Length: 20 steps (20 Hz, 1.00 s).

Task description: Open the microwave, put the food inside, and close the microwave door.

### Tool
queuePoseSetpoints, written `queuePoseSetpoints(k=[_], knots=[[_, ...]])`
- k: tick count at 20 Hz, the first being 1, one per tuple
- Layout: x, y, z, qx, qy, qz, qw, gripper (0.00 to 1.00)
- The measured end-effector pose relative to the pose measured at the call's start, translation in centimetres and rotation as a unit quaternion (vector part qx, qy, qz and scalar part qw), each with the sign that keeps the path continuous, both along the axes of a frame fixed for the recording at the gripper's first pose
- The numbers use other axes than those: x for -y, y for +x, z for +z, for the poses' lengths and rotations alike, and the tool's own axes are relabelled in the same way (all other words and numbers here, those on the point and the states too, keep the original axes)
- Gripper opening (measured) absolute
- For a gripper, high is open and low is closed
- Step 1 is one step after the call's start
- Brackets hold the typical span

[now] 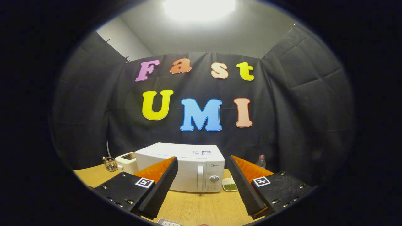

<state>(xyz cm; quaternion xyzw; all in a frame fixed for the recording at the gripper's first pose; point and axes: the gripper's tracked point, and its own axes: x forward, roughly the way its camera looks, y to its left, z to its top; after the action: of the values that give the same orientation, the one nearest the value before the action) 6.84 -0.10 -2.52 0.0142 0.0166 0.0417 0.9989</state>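
**Claw spread wide before closed microwave**

The claw [201, 175] is hanging with fingers apart, gripping nothing. Beyond them the white microwave [185, 166] is sitting door-shut on the wooden table [201, 207], a dish of green food [230, 186] just beside its right.

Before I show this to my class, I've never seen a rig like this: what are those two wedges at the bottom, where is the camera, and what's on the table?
The camera rides on a hand-held gripper and looks forward along it. The two wedges are its fingers. They stand open and hold nothing.

Beyond them, on a wooden table, sits a white microwave with its door shut. Left of it are a toaster and a small wire basket. Right of it lie a small dish with something green in it, probably the food, and a bottle behind. A small white thing lies close in front; I cannot tell what it is.
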Motion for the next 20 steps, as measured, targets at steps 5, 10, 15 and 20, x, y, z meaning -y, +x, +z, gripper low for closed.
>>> queuePoseSetpoints(k=[5, 10, 15, 20], knots=[[-0.2, 5.0, -2.1, -0.020, 0.003, 0.013, 1.000, 0.99], [-0.6, 9.9, -5.9, -0.051, 0.006, 0.029, 0.998, 0.99], [-0.7, 14.2, -10.7, -0.095, 0.001, 0.037, 0.995, 0.99], [-1.7, 16.7, -15.4, -0.141, 0.001, 0.054, 0.989, 0.98]])
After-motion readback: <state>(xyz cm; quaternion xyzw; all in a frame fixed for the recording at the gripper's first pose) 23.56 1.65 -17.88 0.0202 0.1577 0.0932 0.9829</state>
